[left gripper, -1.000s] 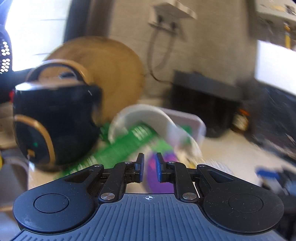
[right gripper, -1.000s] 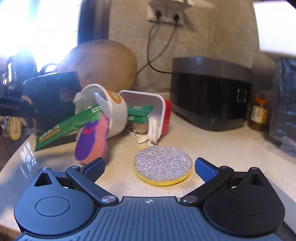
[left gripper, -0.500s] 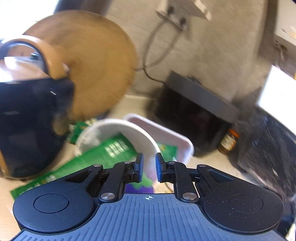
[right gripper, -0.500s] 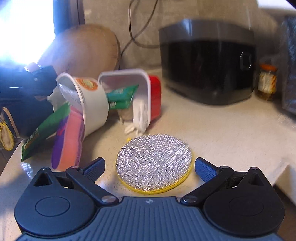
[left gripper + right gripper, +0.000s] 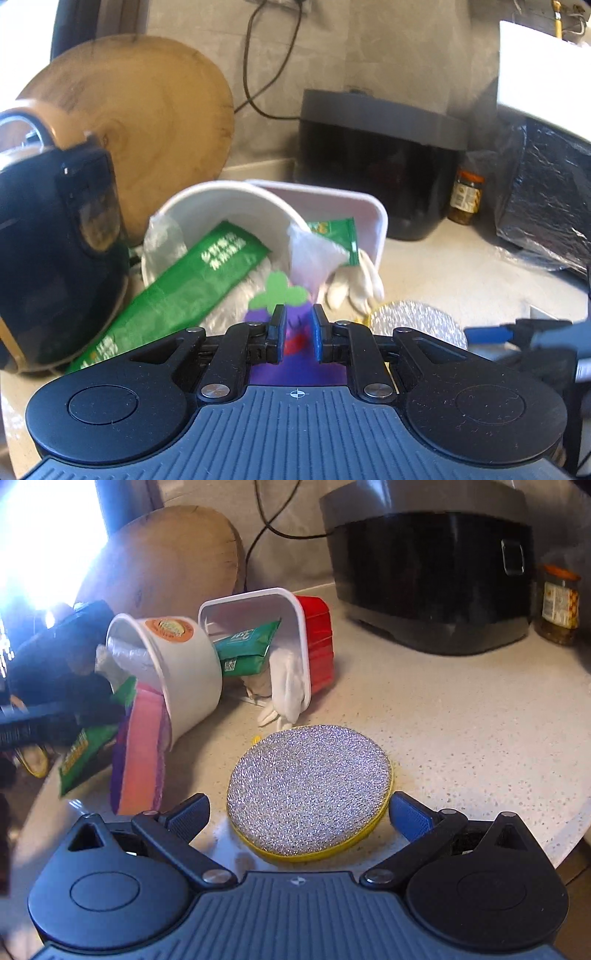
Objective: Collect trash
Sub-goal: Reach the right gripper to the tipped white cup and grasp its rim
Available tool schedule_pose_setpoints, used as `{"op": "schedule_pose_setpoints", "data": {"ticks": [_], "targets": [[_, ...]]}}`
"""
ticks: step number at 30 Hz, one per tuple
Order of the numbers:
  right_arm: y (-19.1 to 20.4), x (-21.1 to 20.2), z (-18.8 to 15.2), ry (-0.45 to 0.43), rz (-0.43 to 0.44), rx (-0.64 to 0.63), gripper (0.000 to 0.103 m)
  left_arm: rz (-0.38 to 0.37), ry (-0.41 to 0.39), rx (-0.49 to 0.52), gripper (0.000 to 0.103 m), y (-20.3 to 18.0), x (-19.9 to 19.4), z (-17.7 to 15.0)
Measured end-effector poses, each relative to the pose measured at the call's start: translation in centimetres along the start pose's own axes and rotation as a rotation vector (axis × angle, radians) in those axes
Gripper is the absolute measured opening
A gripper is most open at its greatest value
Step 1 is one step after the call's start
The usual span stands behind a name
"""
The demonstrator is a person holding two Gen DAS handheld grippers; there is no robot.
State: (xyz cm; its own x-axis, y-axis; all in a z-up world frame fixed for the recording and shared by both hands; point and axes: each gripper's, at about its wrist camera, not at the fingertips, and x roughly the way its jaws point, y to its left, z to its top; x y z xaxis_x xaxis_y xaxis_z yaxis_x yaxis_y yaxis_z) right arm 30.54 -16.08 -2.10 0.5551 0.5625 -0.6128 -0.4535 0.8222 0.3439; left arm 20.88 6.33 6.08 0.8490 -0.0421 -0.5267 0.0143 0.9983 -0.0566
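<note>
Two tongs show: the left tongs (image 5: 298,334) clench a purple eggplant-shaped sponge (image 5: 291,314) (its pink side faces the right camera), hanging beside a tipped white cup (image 5: 184,672). The right tongs (image 5: 299,812) spread wide around a round silver scouring pad (image 5: 308,788) lying on the table (image 5: 480,738).

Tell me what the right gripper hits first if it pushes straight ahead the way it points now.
Most likely the round silver scouring pad. The right gripper is open, with the pad lying on the counter directly ahead between its fingers. If it passes above the pad, the white glove hanging from the red-and-white tub looks next; depth is unclear.
</note>
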Motion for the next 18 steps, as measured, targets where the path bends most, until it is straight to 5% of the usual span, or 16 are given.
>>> {"op": "schedule_pose_setpoints", "data": {"ticks": [4,9,16,18], "targets": [[-0.8,0.0,0.7,0.010,0.018,0.075,0.103,-0.006,0.027,-0.031,0.017,0.8,-0.3,-0.8],[1.7,0.7,0.5,0.036,-0.052,-0.060,0.103,0.007,0.007,-0.077,0.017,2.4,-1.6,-1.6],[7.0,-2.9,4.5,-0.217,-0.056,-0.227,0.103,0.085,-0.035,-0.114,0.017,4.6,-2.9,-1.0],[9.3,-2.5,6.1,-0.244,-0.063,-0.303,0.095,0.111,-0.026,-0.147,0.017,5.3,-2.8,-1.1]]}}
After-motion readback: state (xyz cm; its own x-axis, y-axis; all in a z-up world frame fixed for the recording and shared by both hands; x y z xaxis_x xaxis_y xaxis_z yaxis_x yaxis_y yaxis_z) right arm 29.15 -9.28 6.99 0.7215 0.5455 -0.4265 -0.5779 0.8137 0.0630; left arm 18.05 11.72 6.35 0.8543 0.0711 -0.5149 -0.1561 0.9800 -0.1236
